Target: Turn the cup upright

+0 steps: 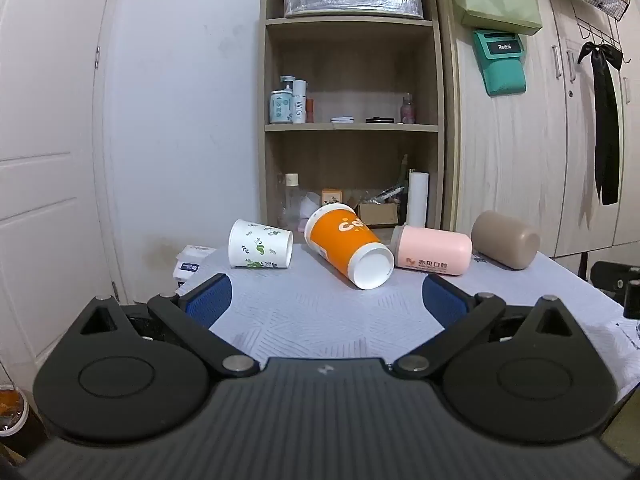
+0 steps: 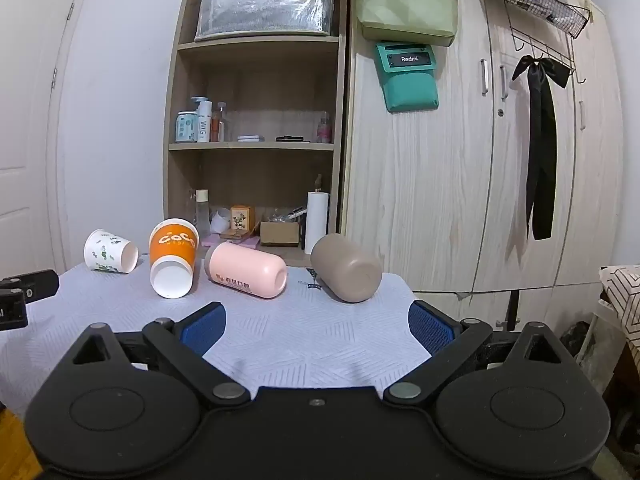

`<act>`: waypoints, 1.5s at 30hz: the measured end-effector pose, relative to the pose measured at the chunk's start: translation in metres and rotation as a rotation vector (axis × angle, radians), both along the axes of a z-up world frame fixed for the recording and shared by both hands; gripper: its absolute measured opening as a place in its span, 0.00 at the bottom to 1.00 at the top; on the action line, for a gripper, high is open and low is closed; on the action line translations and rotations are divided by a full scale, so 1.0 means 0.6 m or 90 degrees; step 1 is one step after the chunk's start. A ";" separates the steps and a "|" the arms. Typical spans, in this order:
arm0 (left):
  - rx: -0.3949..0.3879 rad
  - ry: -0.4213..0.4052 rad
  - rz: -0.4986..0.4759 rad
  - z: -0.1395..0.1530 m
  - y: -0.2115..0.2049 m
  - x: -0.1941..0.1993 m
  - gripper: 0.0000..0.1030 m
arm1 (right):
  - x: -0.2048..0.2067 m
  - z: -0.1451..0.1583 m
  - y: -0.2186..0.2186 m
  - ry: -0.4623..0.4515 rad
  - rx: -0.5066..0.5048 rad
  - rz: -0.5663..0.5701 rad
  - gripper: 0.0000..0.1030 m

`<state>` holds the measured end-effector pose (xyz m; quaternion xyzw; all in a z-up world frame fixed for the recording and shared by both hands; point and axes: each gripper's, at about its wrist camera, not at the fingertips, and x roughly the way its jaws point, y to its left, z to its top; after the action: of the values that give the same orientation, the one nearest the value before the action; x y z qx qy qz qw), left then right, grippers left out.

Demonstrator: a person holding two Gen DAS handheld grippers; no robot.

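Four cups lie on their sides in a row across the middle of both views, on the pale patterned tabletop point(image 1: 320, 320): a white leaf-print cup point(image 1: 260, 250) at the left, an orange cup point(image 1: 346, 252) with its white base turned toward the camera, a pink cup point(image 1: 432, 254), and a taupe cup point(image 1: 505, 239) at the right. None has been stood up yet. The left gripper point(image 1: 326, 300) and the right gripper point(image 2: 316, 326) both hover with jaws spread wide and nothing between them, short of the cups. The taupe cup sits nearest the right gripper, so it seems the natural start: close across its body mid-length, lift clear, rotate until the mouth faces up, then set down gently, squeezing the paper cups lightly.
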<state>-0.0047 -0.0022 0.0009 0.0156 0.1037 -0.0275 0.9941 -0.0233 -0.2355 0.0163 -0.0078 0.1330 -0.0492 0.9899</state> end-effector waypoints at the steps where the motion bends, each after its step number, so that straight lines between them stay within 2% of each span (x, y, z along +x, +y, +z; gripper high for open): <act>1: 0.002 0.000 0.001 0.000 -0.001 0.000 1.00 | 0.000 0.001 0.000 0.005 0.000 0.000 0.97; 4: -0.003 0.007 -0.006 0.002 0.001 0.002 1.00 | 0.000 0.005 -0.001 0.002 -0.002 -0.001 0.97; 8: -0.034 0.026 -0.018 0.004 0.010 0.002 1.00 | 0.002 -0.002 0.001 0.000 0.002 0.001 0.97; 20: -0.036 -0.001 0.006 -0.003 0.017 -0.003 1.00 | 0.004 -0.001 0.003 0.007 -0.001 0.006 0.97; 26: -0.061 -0.031 -0.012 -0.001 0.022 -0.013 1.00 | 0.004 -0.002 0.003 0.003 -0.001 0.010 0.97; 45: -0.061 -0.024 0.000 -0.002 0.028 -0.011 1.00 | 0.004 -0.003 0.002 0.005 0.002 0.005 0.97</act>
<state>-0.0115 0.0148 -0.0006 -0.0318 0.0836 -0.0319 0.9955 -0.0206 -0.2343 0.0144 -0.0069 0.1370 -0.0454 0.9895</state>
